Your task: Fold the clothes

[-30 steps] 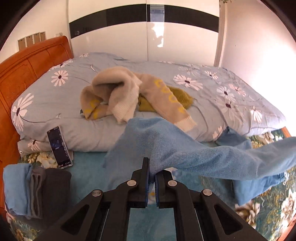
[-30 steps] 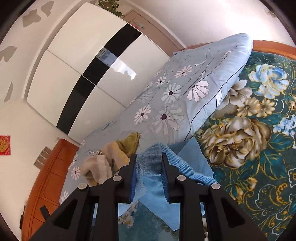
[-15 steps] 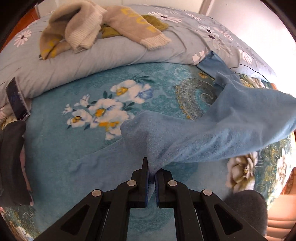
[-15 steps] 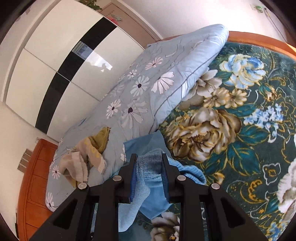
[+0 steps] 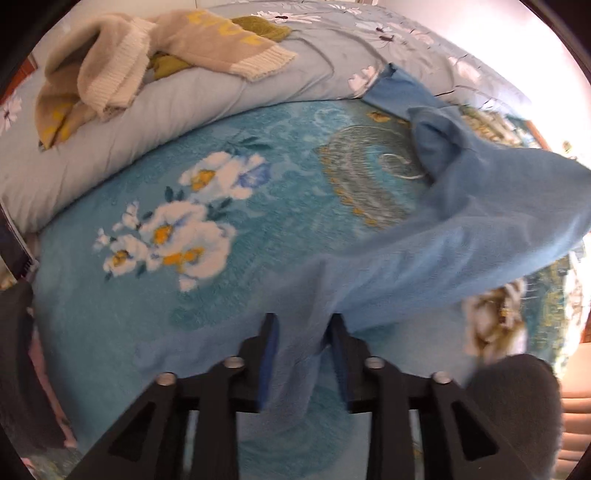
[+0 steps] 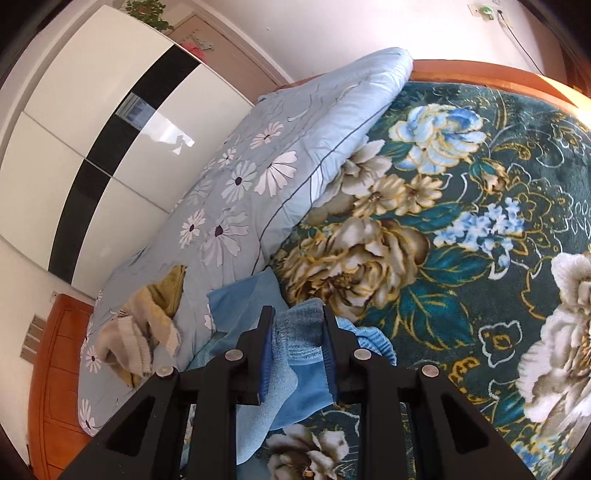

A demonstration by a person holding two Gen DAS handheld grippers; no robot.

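Note:
A light blue fleece garment (image 5: pixel 461 236) stretches from the left gripper (image 5: pixel 301 325) across the floral blanket (image 5: pixel 221 206) toward the right. The left gripper's jaws now stand apart, with the cloth lying loose between them. In the right wrist view the right gripper (image 6: pixel 297 317) is shut on the bunched ribbed end of the blue garment (image 6: pixel 299 325), just above the dark floral blanket (image 6: pixel 461 258).
A rolled grey daisy-print duvet (image 5: pixel 184 96) lies along the far side with a beige sweater (image 5: pixel 122 62) and an olive garment (image 5: pixel 258 27) on it. A dark folded pile (image 5: pixel 14 350) sits at the left edge. A wardrobe (image 6: pixel 92 129) and wooden headboard (image 6: pixel 59 369) stand behind.
The left gripper has lowered toward the blanket and its jaws have opened, releasing the blue cloth. The right gripper has moved slightly, still gripping its end.

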